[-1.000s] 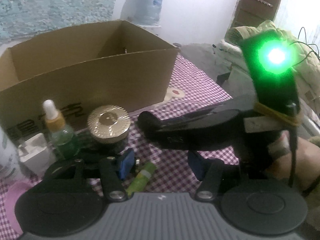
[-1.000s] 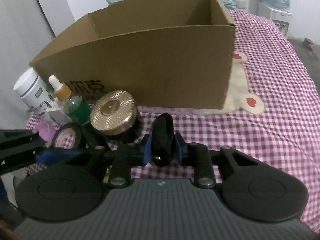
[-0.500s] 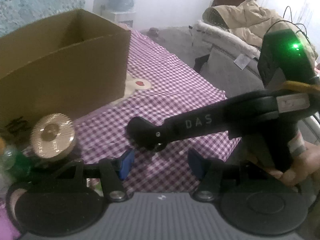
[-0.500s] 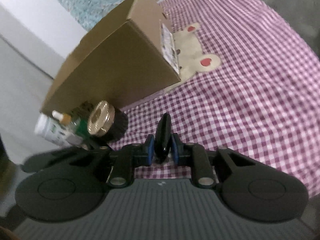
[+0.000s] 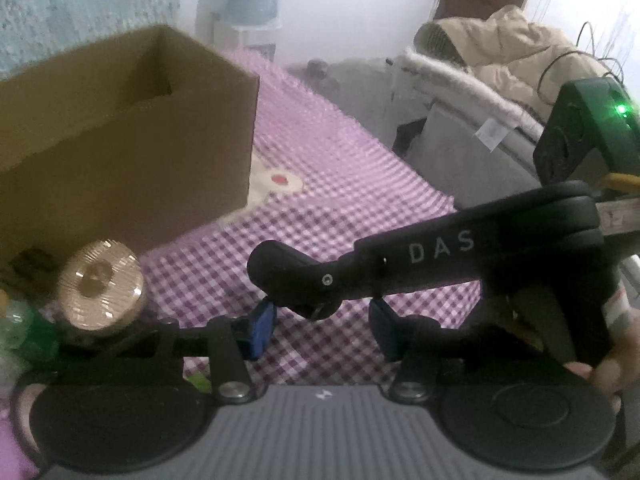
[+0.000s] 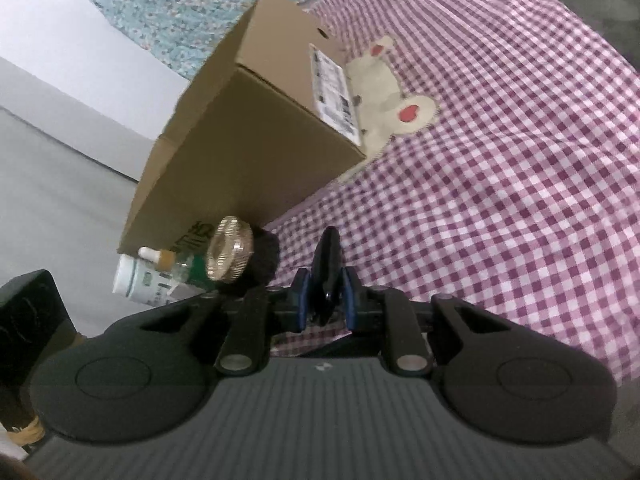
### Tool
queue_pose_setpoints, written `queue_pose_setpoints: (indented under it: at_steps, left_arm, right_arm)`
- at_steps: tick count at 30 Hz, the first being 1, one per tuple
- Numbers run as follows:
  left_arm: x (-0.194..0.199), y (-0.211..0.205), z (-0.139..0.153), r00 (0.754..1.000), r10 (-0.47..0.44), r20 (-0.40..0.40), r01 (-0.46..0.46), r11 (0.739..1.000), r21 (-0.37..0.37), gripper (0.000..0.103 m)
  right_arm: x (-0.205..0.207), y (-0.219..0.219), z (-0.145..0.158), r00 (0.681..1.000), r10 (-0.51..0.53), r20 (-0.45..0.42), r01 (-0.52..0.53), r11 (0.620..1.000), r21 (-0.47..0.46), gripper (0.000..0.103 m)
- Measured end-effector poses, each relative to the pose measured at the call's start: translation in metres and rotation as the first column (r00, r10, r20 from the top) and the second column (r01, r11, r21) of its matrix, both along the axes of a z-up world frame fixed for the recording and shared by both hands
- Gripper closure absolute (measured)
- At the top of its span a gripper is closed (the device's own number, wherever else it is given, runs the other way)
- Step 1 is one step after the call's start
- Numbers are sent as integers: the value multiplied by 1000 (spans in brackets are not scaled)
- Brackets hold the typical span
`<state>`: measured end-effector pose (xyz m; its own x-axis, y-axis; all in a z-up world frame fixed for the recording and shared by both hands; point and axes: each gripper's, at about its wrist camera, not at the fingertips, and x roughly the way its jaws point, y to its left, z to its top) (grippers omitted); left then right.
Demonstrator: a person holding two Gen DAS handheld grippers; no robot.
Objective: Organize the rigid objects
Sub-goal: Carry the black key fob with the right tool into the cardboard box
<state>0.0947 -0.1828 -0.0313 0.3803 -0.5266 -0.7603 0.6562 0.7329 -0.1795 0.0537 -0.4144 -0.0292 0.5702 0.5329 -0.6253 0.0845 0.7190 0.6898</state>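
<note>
Underneath, purple checked cloth (image 6: pixel 500 184), cardboard box (image 5: pixel 120 152) nearby.

We see an open brown cardboard box (image 6: pixel 248 128) on the checked cloth at eleven o'clock in the right wrist view, with a shipping label on its end wall. At nine o'clock, against its printed wall, is a dark jar with a ribbed gold lid (image 6: pixel 230 254). Just left of the jar are a green dropper bottle (image 6: pixel 176 264) and a white bottle (image 6: pixel 136 284) with green print. At six o'clock a slim black object (image 6: pixel 326 264) stands edge-on, pinched in the right gripper (image 6: pixel 325 300).
</note>
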Motion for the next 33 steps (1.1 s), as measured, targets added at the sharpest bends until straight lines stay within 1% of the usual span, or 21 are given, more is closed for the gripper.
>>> queue_pose_setpoints:
  at_steps: [3,7,9,11,13,14,16,17,18,20,21,22,24,27,30,32,33]
  left_arm:
    - [-7,13,22,999,19,49,-17,999,-35,51]
    - [-11,39,57,987,81,136,-68,993,-94,51]
    - [-9,52,74,977,127,172,-109,988,-112,51]
    - [-1,66,89,962,183,204,-161,980,-119,50]
    - [11,81,100,941,263,212,-242,963,-120,49]
    - [18,90,103,928,309,207,-288,950,-123,49]
    - [26,104,106,890,397,227,-378,918,-121,48]
    - [28,112,107,871,432,235,-416,902,-117,48]
    - [29,121,106,857,460,233,-444,888,-121,47]
    - [28,133,105,848,487,209,-467,873,-140,45]
    - [27,141,105,843,500,198,-479,865,-148,45]
    - [25,147,105,836,513,196,-491,858,-151,45]
    - [21,158,102,813,546,204,-526,838,-147,45]
    - [16,174,99,800,568,192,-546,823,-155,45]
    - [11,189,98,788,586,192,-563,810,-161,44]
    - [9,199,97,782,593,190,-570,805,-166,43]
    - [8,201,97,783,594,187,-569,804,-172,43]
  right_arm:
    - [-3,8,23,999,18,47,-18,1000,-7,88]
    - [2,29,65,988,70,141,-65,997,-38,88]
    - [13,43,87,977,108,185,-100,994,-49,88]
    - [30,56,103,968,141,209,-135,990,-44,88]
    - [55,73,115,958,179,222,-179,984,-23,88]
    - [69,80,119,956,198,215,-202,979,-3,88]
    - [103,95,119,958,229,173,-240,970,43,88]
    - [120,103,118,958,243,149,-253,966,53,88]
    - [140,112,114,959,258,118,-265,963,54,88]
    - [171,129,107,958,280,54,-283,958,51,88]
    - [191,138,100,957,290,8,-290,955,57,88]
    - [205,146,93,954,298,-27,-296,953,62,88]
    - [235,165,81,947,309,-86,-305,951,55,88]
    - [266,187,65,943,305,-133,-309,951,-12,86]
    - [291,204,51,941,295,-166,-302,953,-14,85]
    - [295,207,47,945,276,-175,-282,959,-8,79]
    - [295,205,48,948,265,-175,-269,963,2,73]
